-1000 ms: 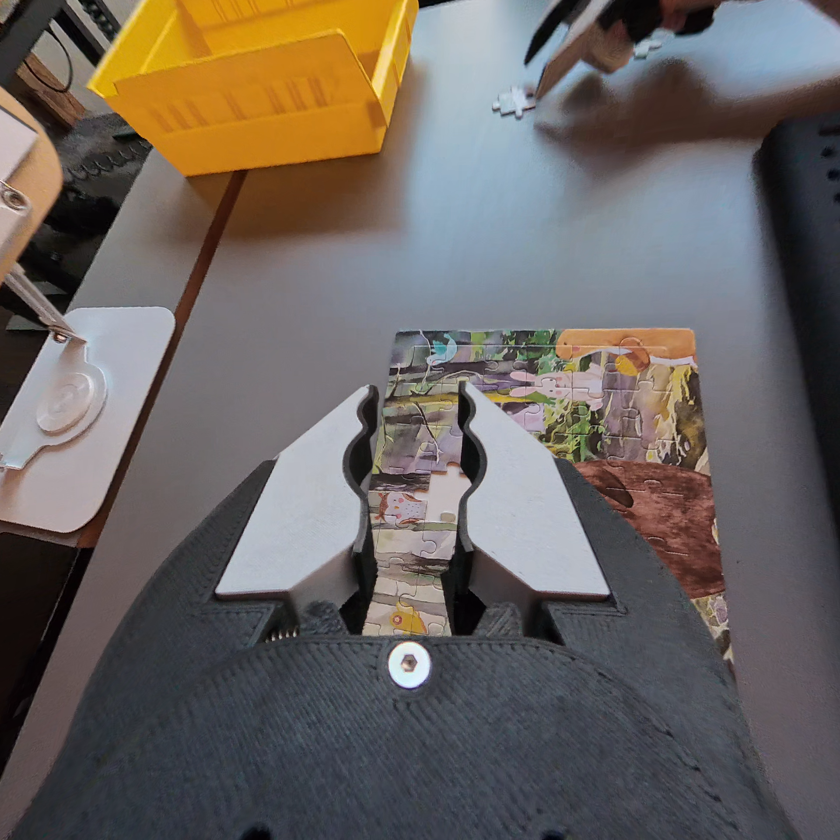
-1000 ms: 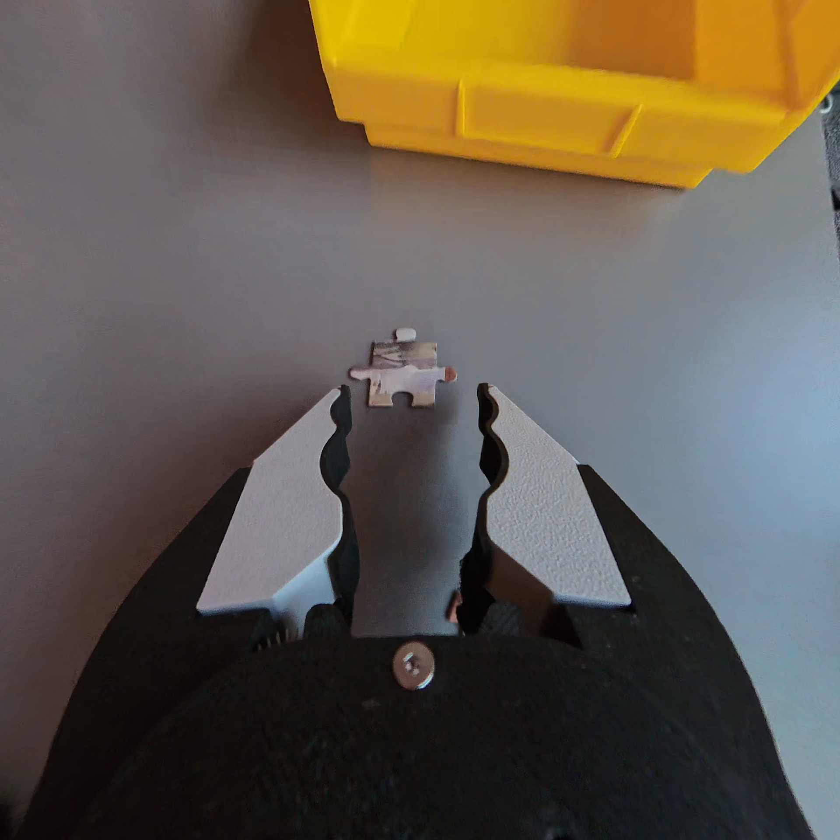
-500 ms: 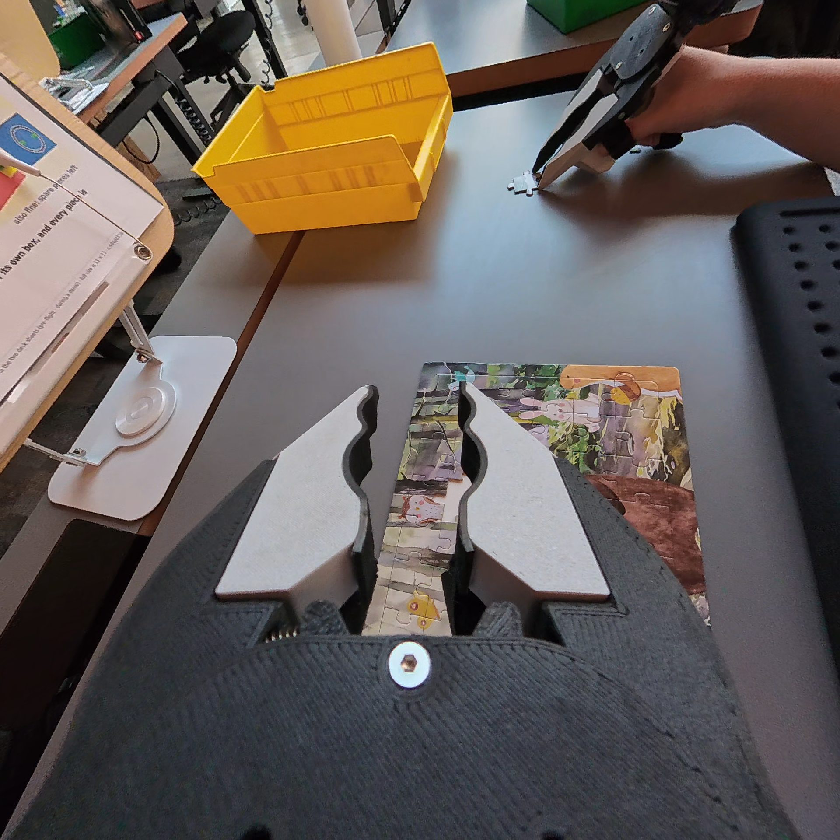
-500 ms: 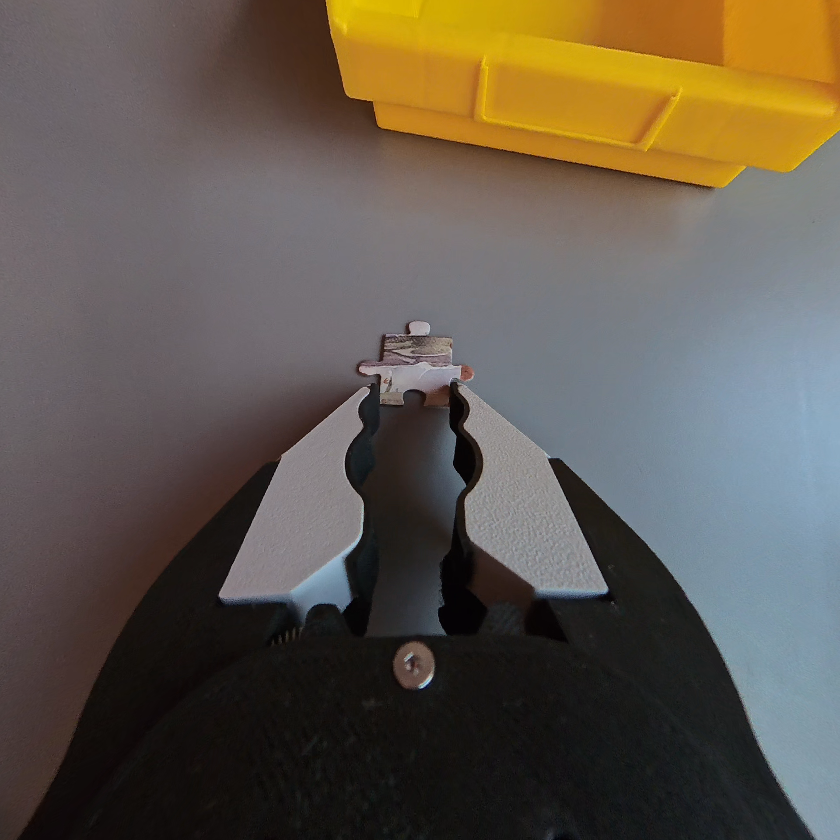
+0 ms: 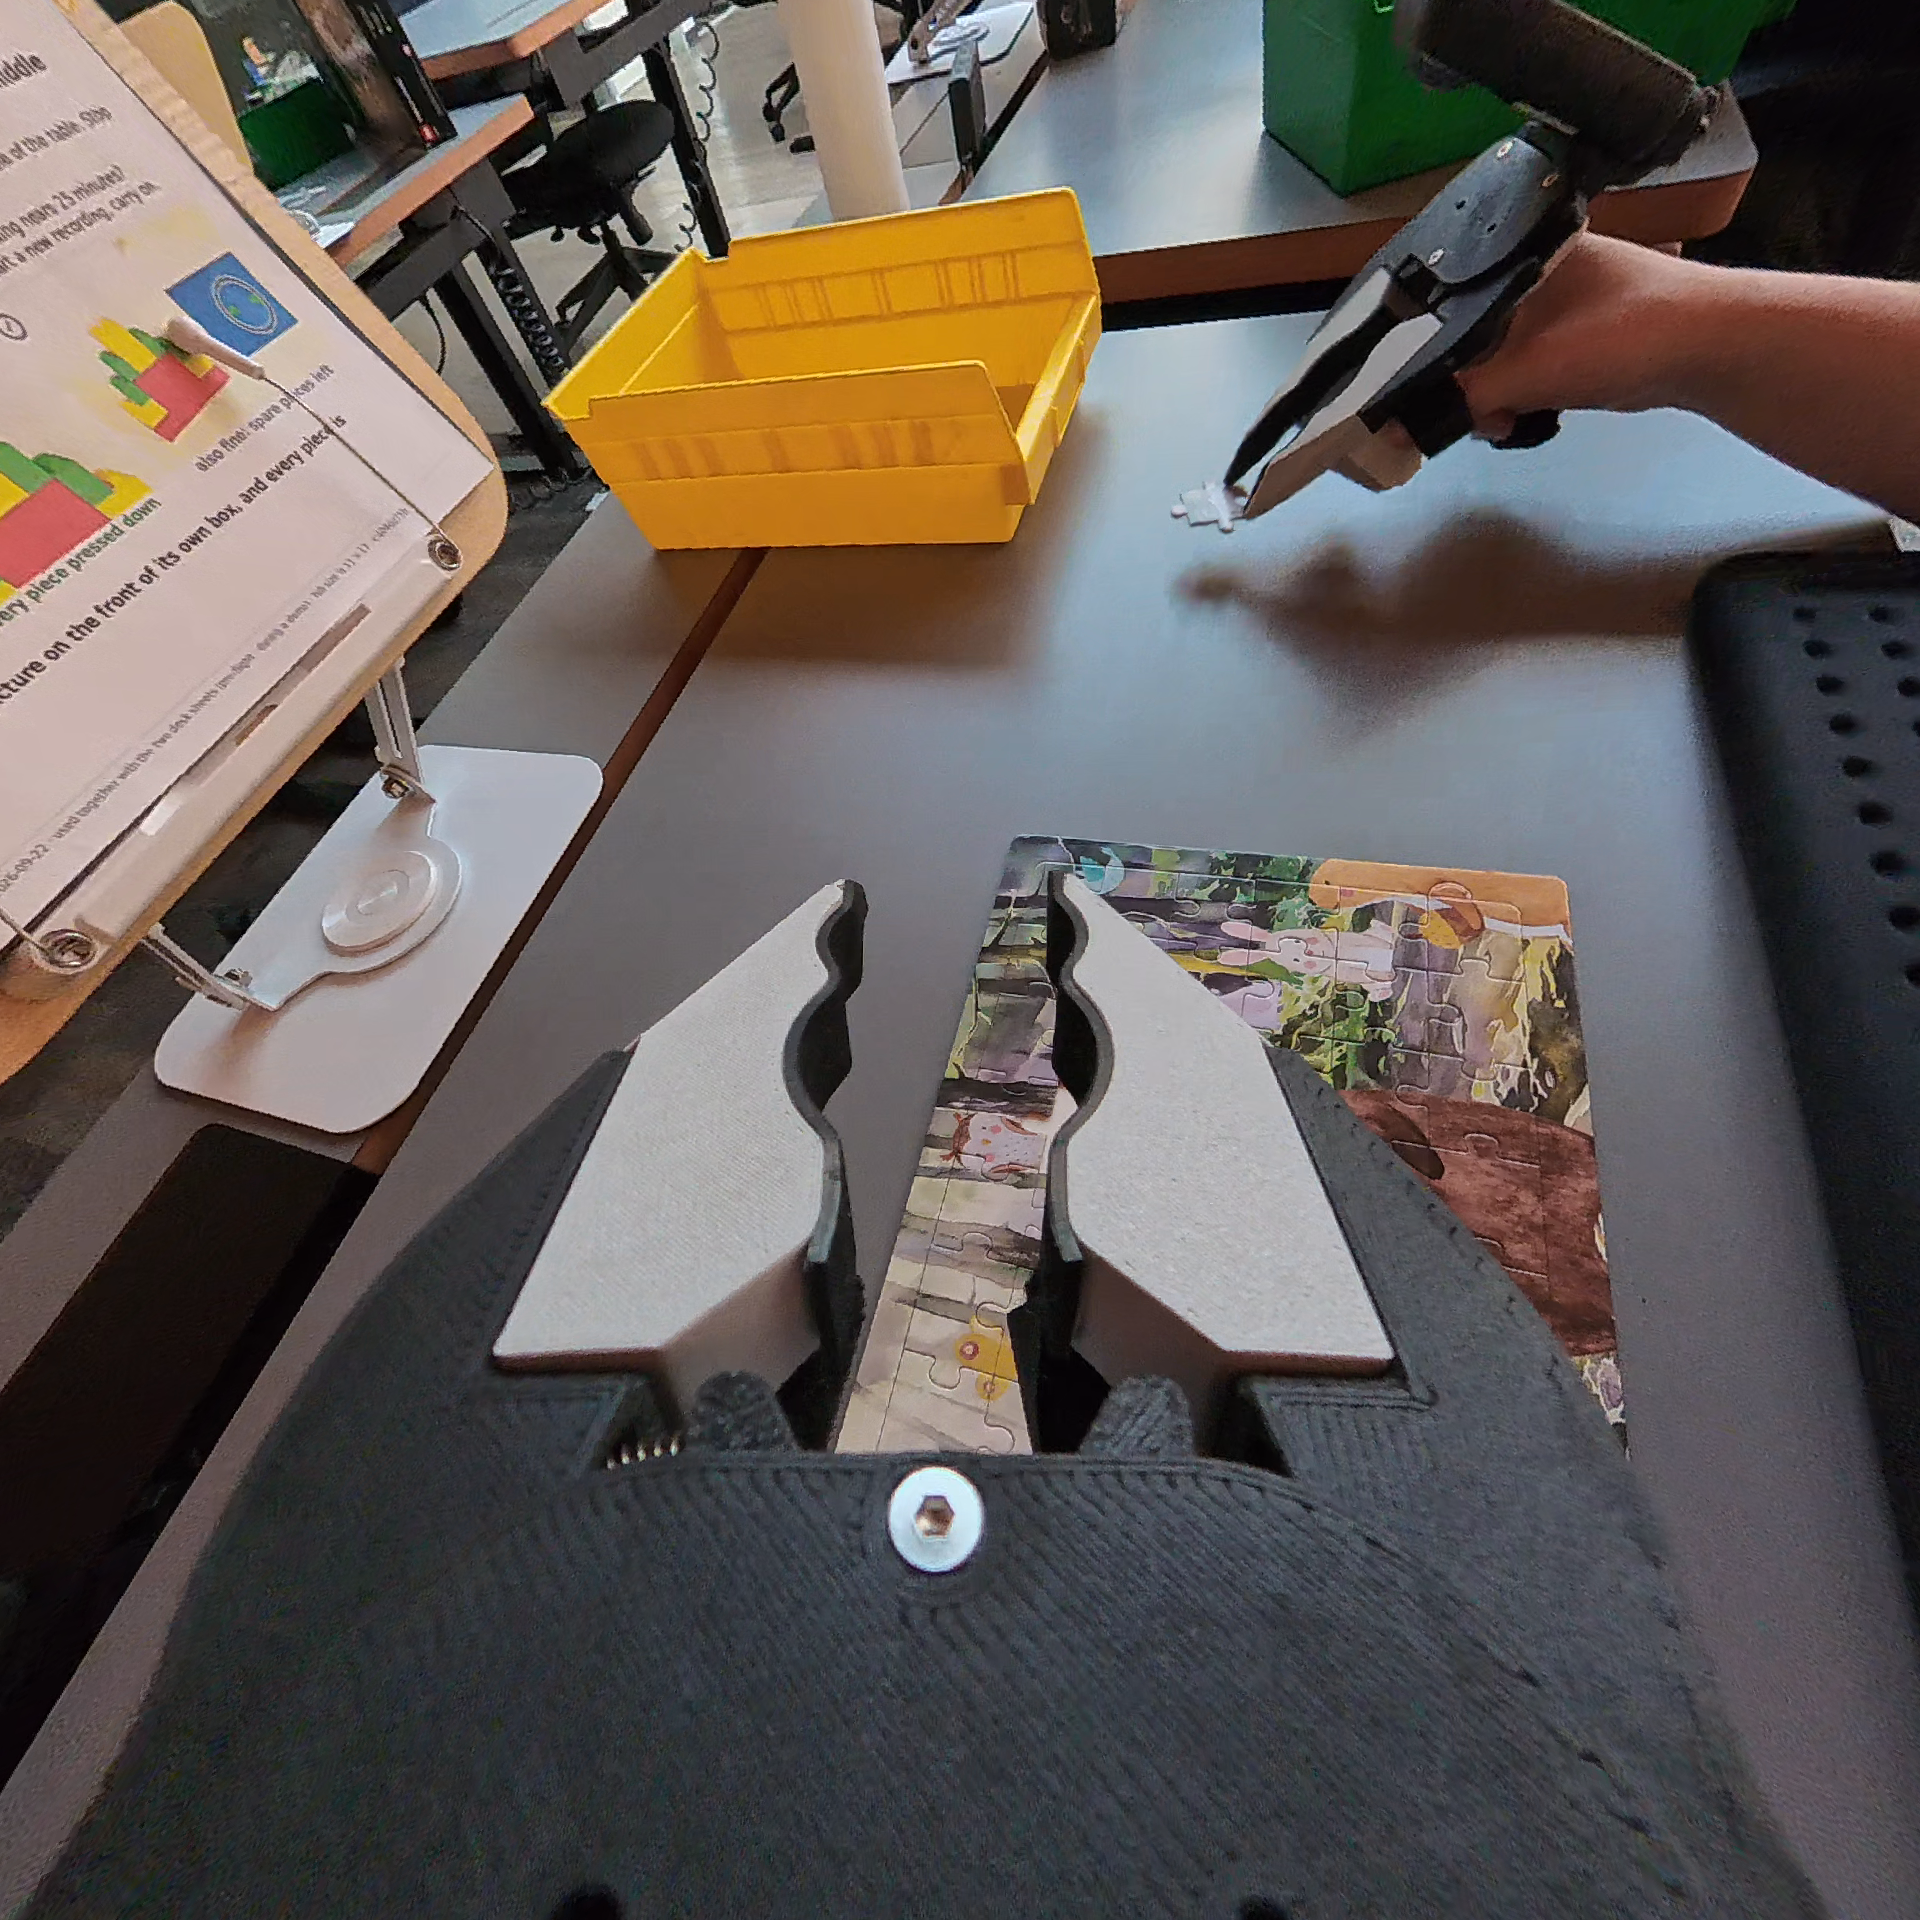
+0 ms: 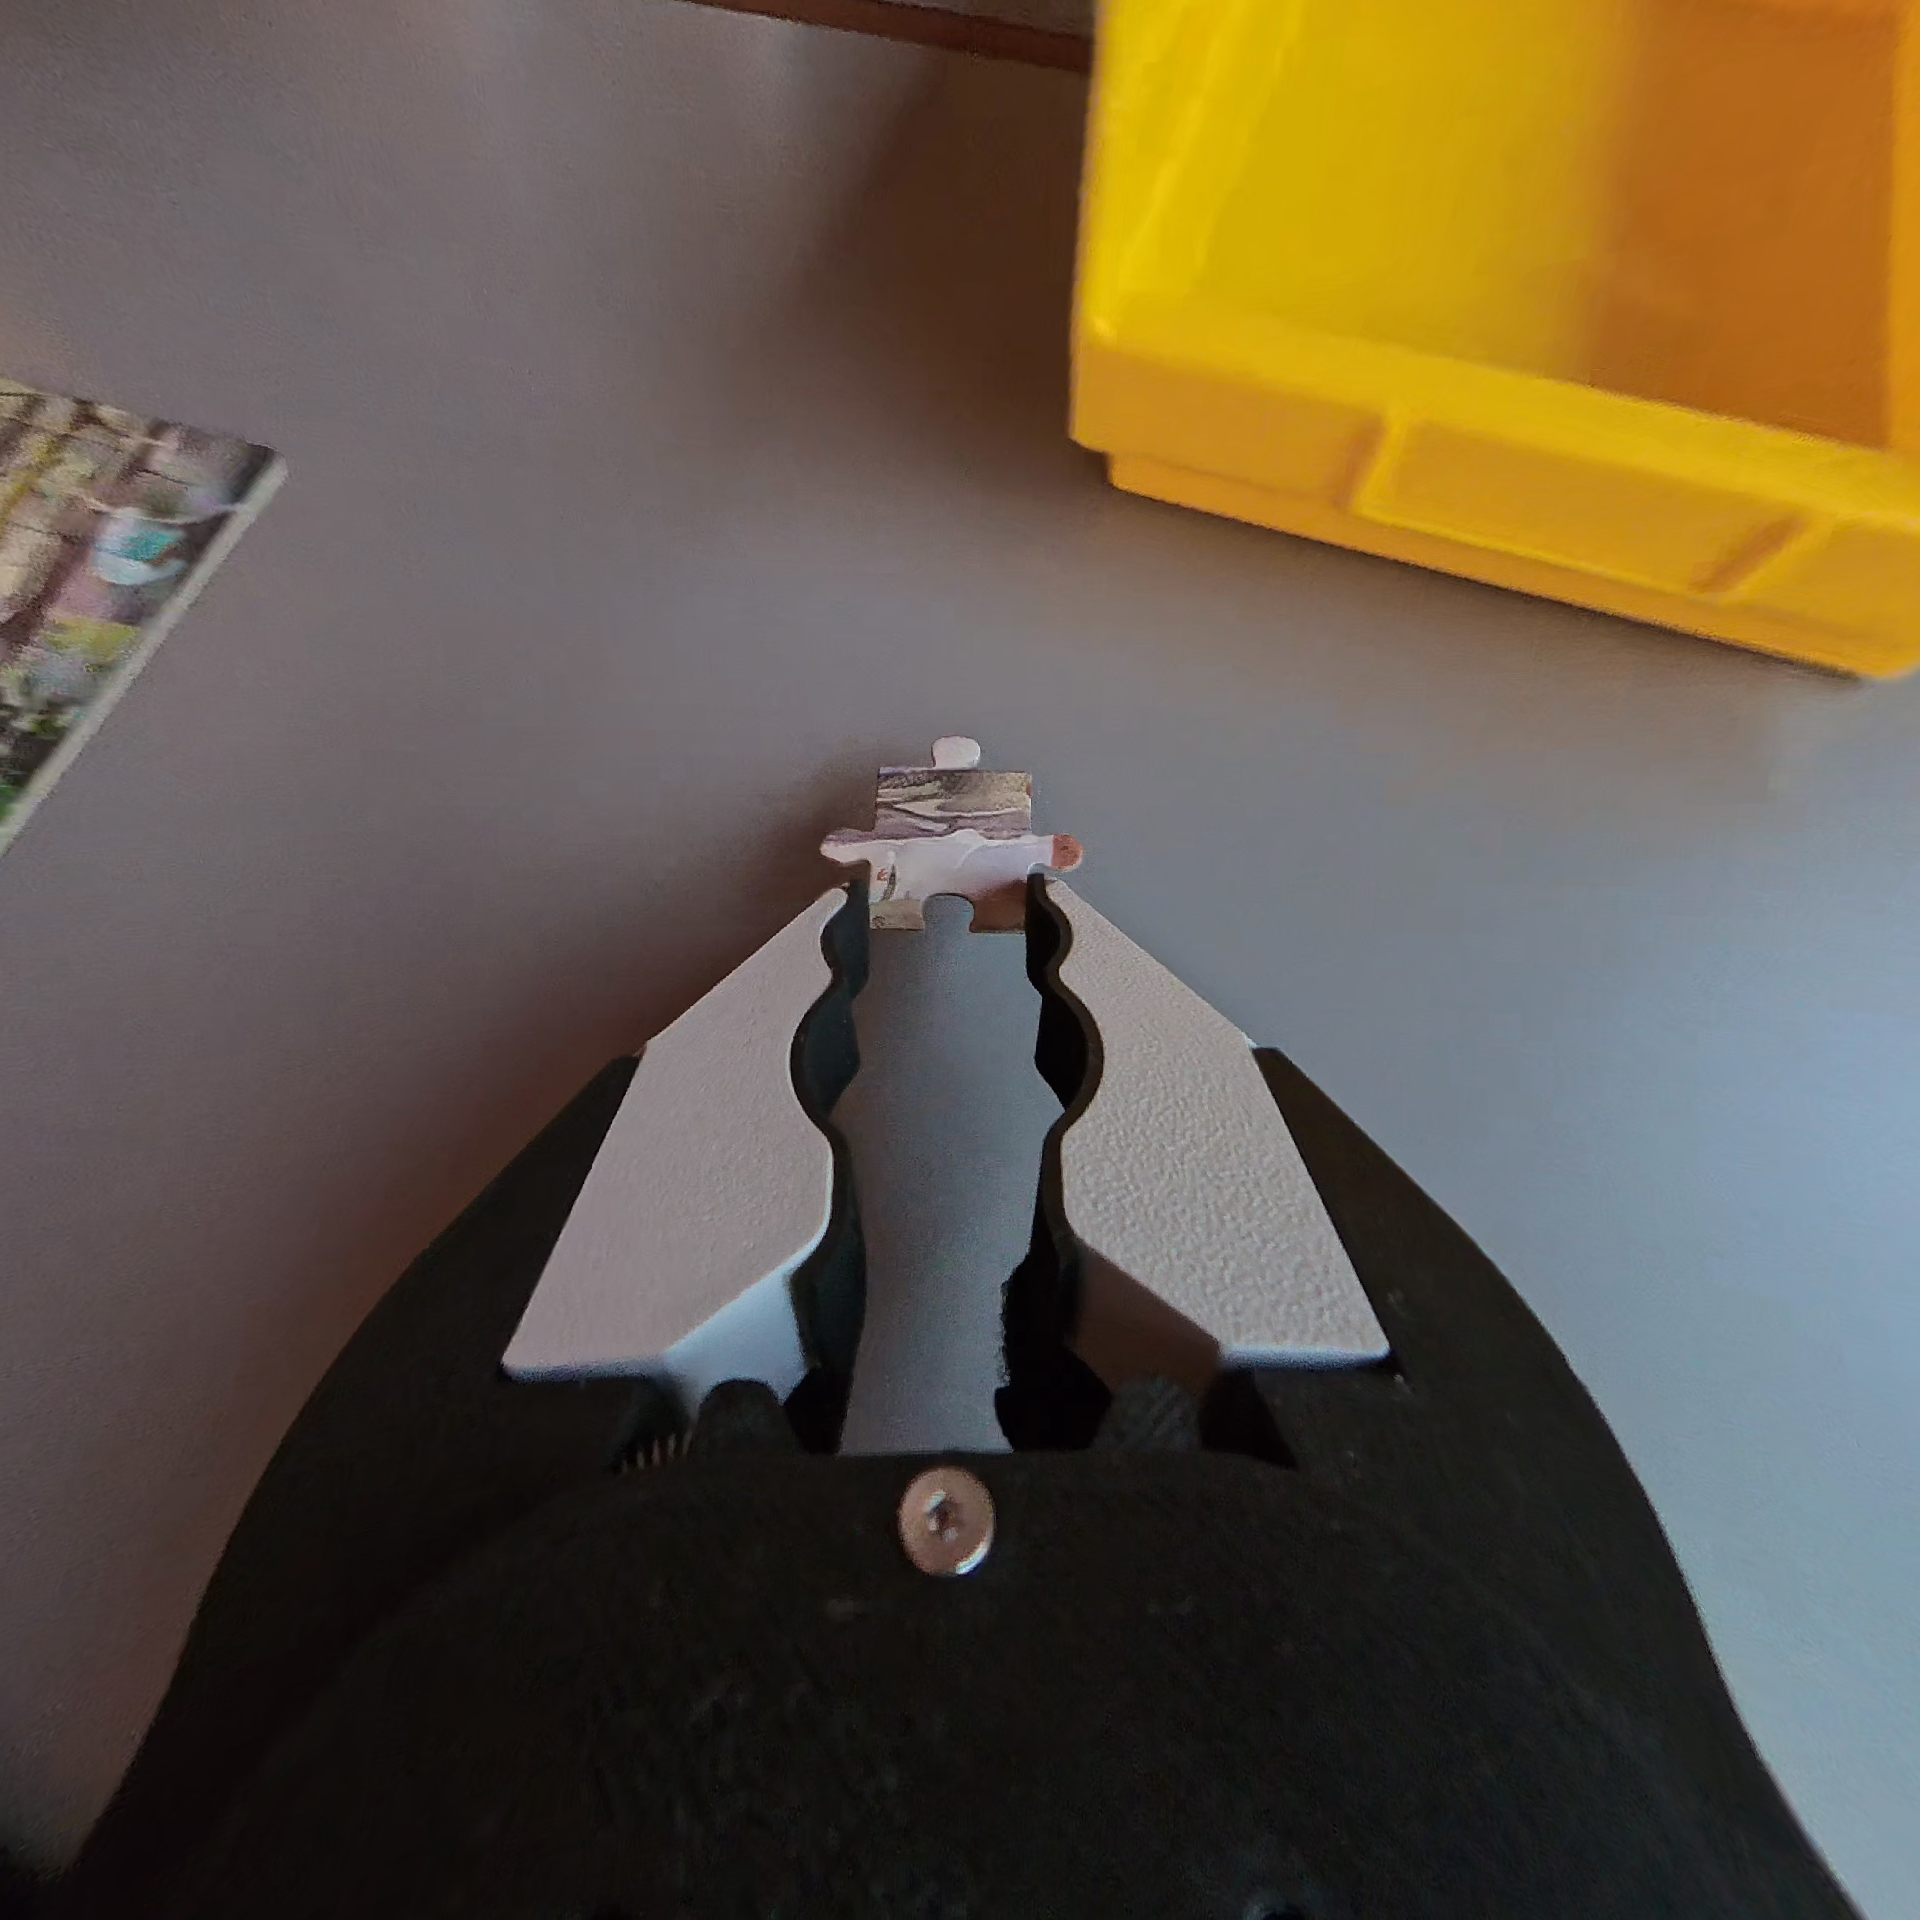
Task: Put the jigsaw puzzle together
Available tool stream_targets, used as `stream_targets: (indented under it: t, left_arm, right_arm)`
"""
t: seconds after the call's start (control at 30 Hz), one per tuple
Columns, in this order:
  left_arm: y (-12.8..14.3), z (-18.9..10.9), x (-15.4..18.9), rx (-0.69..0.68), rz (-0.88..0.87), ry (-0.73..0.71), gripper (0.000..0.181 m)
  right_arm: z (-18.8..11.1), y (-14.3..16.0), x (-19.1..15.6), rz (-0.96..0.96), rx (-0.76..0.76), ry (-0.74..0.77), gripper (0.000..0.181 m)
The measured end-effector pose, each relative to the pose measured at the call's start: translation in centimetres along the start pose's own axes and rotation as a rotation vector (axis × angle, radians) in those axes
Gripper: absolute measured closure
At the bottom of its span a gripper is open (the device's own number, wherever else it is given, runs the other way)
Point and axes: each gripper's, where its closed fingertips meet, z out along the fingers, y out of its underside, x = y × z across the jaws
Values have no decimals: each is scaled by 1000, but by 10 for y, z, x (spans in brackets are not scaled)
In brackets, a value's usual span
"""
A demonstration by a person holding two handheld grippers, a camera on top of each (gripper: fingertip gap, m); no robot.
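Pinching only the near edge of the loose puzzle piece (image 6: 954, 840), the right tongs (image 6: 943, 883) could drop it; left tongs (image 5: 951, 904) hover part-open, empty, above the assembled puzzle (image 5: 1434, 997).

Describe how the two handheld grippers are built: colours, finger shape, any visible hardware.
The left gripper and the right gripper look alike: ribbed black printed bodies, two pale grey wedge fingers with wavy black inner pads, and one silver hex screw in the middle. No cables or sleeves show.
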Motion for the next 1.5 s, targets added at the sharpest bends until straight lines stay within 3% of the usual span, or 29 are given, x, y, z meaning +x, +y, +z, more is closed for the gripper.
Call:
stream_targets:
  t: [0.27, 0.47, 0.63, 0.87, 1.5]
  left_arm:
    - [-1, -5, -2, 12, -5, -7, 148]
    - [-1, -13, -8, 27, -16, -22, 148]
    - [-2, -20, -11, 45, -25, -29, 149]
    - [-2, -22, -13, 53, -31, -29, 149]
    - [5, -16, -12, 18, -55, -12, 148]
  right_arm:
    - [34, -60, -156, -315, -4, -299, 153]
    - [57, -66, -259, -598, -71, -440, 153]
    - [65, -64, -312, -734, -94, -524, 153]
    - [72, -65, -331, -769, -97, -549, 153]
    - [68, -69, -311, -735, -74, -509, 152]
